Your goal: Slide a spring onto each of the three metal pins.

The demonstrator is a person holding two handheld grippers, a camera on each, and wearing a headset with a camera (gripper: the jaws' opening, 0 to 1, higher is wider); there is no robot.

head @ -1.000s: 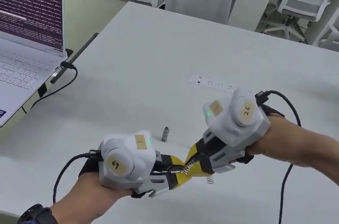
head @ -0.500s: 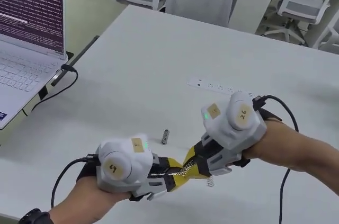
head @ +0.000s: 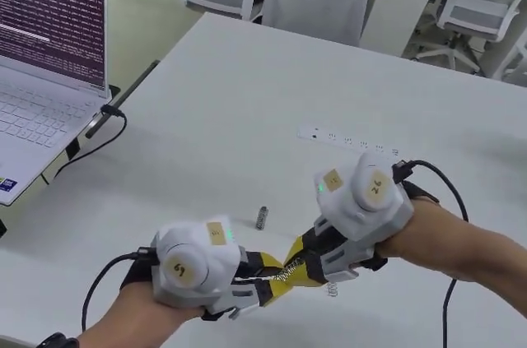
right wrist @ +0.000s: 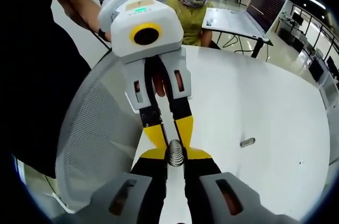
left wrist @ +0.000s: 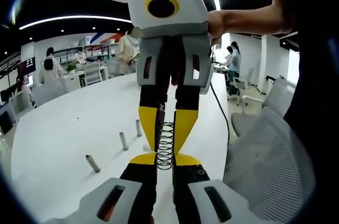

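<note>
- The spring [left wrist: 165, 147] is held in the air above the counter [head: 247, 93], gripped at both ends. The left hand-held gripper [left wrist: 165, 161] is pinched narrow on one end and the right hand-held gripper [right wrist: 176, 154] on the other, yellow tips almost meeting.
- Change over the last second: next to none. The two stay nose to nose with the spring between them; the shift in the head view is the head's own.
- Judgement: this spring is not yet seated and the step is still in hand. Cannot tell whether a pin sits inside the coil.
- The pins [left wrist: 123, 140] are on the counter off to one side in the left gripper view, three in a loose row. Two are upright and bare. The nearest looks ribbed, perhaps already carrying a spring.
- A loose spring [head: 333, 289] lies on the counter just under the right hand-held gripper.
- Writing: a sticker on the right housing reads "26"; the left's reads "5" or "S". The laptop [head: 41, 76] screen shows lines of text too small to read. The power strip [head: 346, 139] farther back has no legible marks.
</note>
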